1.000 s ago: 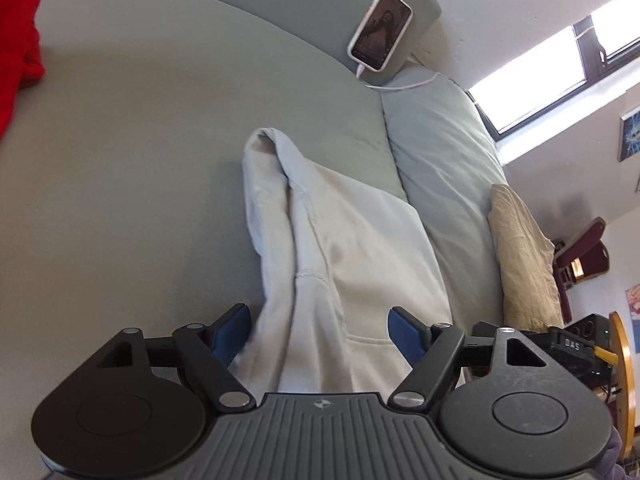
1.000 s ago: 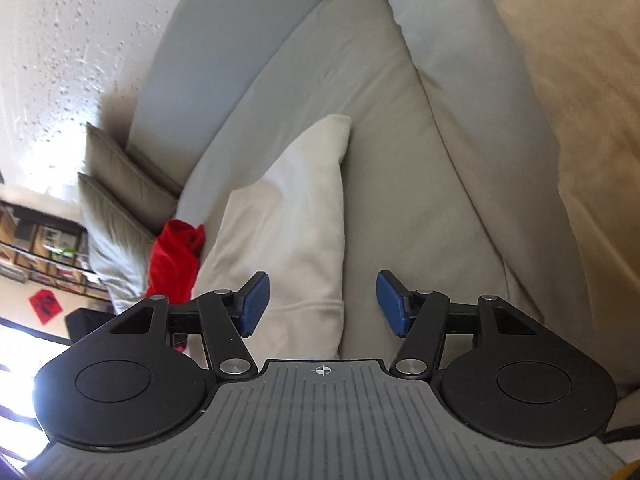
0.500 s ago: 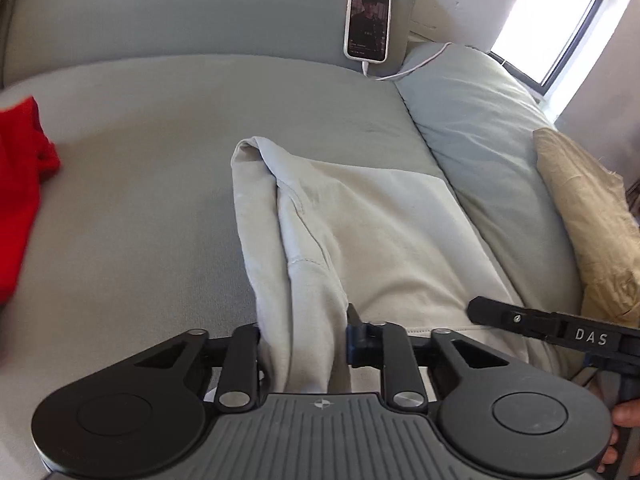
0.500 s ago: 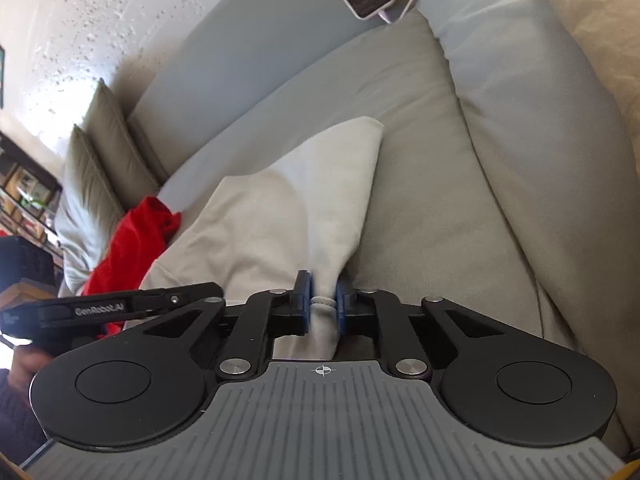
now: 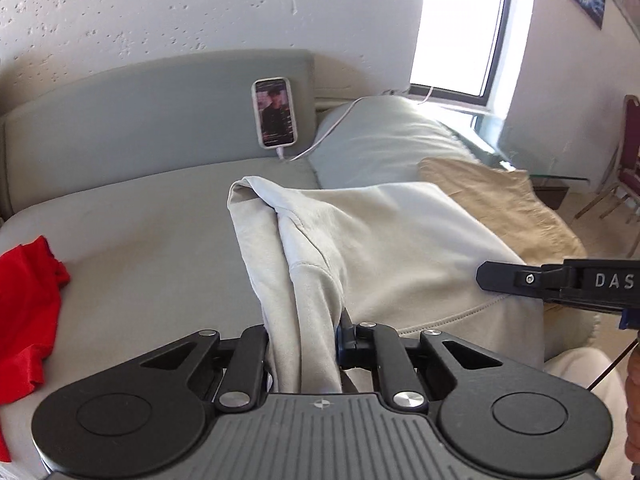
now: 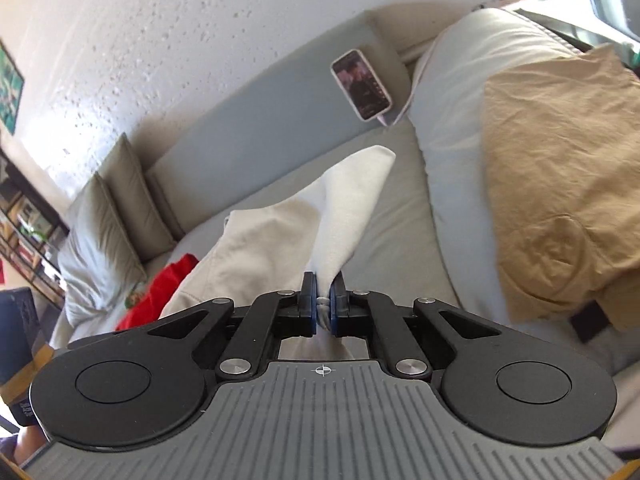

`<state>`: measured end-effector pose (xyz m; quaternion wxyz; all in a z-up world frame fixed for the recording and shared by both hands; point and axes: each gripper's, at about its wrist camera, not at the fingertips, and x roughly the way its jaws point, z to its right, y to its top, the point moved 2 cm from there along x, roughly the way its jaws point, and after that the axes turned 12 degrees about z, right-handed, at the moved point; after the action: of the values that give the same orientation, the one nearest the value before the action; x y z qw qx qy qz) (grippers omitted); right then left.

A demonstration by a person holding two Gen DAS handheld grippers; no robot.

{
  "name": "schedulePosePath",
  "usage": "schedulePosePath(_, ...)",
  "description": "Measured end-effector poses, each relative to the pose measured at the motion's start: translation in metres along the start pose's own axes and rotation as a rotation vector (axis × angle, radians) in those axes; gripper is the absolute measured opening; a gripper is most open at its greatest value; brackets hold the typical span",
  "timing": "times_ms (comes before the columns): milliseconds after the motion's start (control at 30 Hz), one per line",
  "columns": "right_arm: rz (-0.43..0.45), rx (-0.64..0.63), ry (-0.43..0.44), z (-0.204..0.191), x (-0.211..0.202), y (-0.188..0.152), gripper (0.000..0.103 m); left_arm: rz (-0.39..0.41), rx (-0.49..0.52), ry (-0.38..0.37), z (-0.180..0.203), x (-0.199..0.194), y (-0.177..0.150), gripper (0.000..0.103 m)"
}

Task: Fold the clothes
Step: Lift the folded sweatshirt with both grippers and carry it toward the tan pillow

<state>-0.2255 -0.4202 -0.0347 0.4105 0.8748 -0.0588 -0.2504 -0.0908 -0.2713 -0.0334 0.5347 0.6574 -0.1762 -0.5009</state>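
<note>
Cream hoodie (image 5: 384, 240) hangs off the grey sofa (image 5: 140, 232), its hem clenched in both the left claw (image 5: 302, 344) and right claw (image 6: 324, 300). Carry both toward twelve o'clock evenly, keeping the hem taut and corners aligned.

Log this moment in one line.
left gripper: shut on hoodie | right gripper: shut on hoodie | hoodie: near edge raised off sofa

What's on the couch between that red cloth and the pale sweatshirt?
Nothing: in the left wrist view, only bare grey couch seat lies between the red cloth and the sweatshirt.
</note>
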Motion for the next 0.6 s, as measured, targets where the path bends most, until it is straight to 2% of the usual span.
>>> schedulePosePath(167,0.15,-0.016,-0.081,0.028,-0.051,0.023,0.006,0.059,0.038,-0.092,0.055,0.013,0.022,0.013)
schedulePosePath(467,0.348,-0.052,-0.217,0.08,-0.066,0.102,0.006,0.151,0.063,-0.216,0.133,0.08,0.077,0.013)
schedulePosePath(567,0.381,-0.062,-0.256,0.103,-0.061,0.126,0.006,0.142,0.064,-0.197,0.147,0.114,0.082,0.013)
schedulePosePath(600,0.37,-0.061,-0.266,0.113,-0.053,0.132,0.006,0.096,0.054,-0.177,0.147,0.131,0.078,0.017)
